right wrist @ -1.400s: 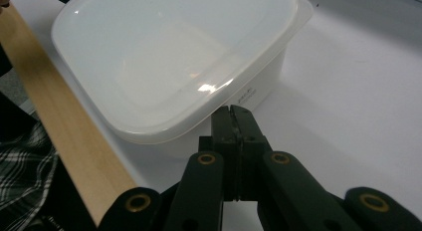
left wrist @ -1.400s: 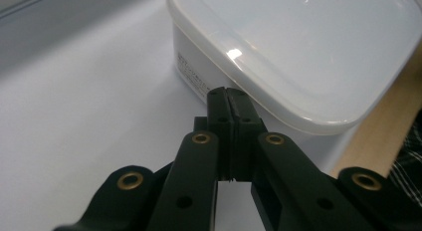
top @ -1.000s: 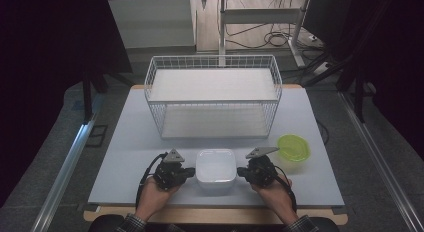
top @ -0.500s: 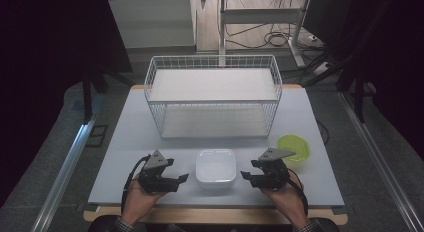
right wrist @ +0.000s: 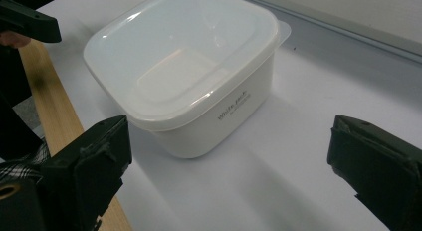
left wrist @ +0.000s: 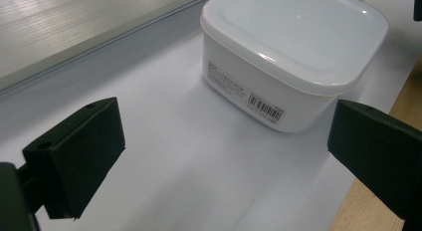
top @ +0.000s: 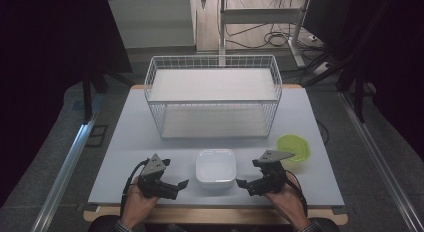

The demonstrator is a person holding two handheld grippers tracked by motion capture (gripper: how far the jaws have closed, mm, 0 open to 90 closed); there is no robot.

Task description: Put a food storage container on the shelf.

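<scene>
A white square container [top: 215, 167] with its lid on stands near the table's front edge, between my two grippers. My left gripper [top: 176, 174] lies to its left, pointing at it, apart from it. In the left gripper view the container [left wrist: 293, 57] sits beyond the wide-spread jaws of that gripper [left wrist: 224, 122]. My right gripper [top: 248, 174] is on the container's right, also clear of it. The right gripper view has the container [right wrist: 184, 71] ahead of its gripper [right wrist: 229, 137]. Both pairs of jaws have just been opening, with nothing between them.
A white wire basket [top: 213, 99] with a shelf stands across the middle of the table. A shallow green dish [top: 293, 147] lies right of the right gripper. The table's wooden front edge [top: 215, 215] runs just behind both hands.
Both grippers were close against the container's sides with jaws shut. They have drawn away sideways, the left one farther, and both have opened. The container stays put.
</scene>
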